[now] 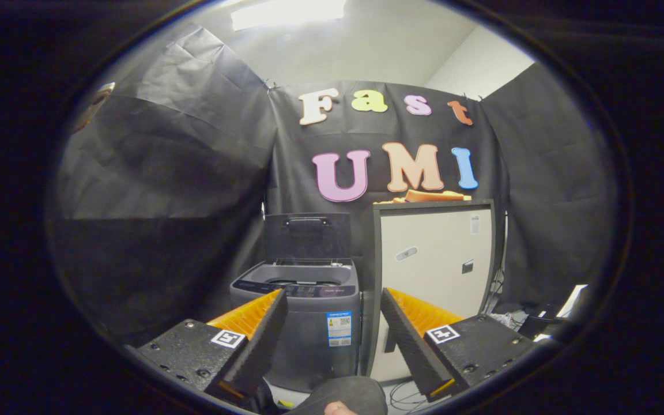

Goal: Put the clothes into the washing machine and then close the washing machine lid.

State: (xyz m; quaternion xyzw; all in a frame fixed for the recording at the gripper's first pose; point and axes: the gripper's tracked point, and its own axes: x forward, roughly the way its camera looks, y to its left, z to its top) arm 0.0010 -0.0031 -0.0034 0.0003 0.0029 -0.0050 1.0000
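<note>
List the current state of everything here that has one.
washing machine lid: raised, upright.
washing machine: open on top, beyond the fingers.
gripper: fingers apart, holding nothing.
clothes: lying on top of the cabinet.
cabinet: door shut.

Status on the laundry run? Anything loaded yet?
Done: nothing visibly loaded; the washing machine stands with its lid up, so it is ready. In hand: nothing. The claw is open and empty, well short of the machine. Left: pick up the orange clothes lying on top of the cabinet beside the machine, drop them in the drum, then close the lid.
</note>
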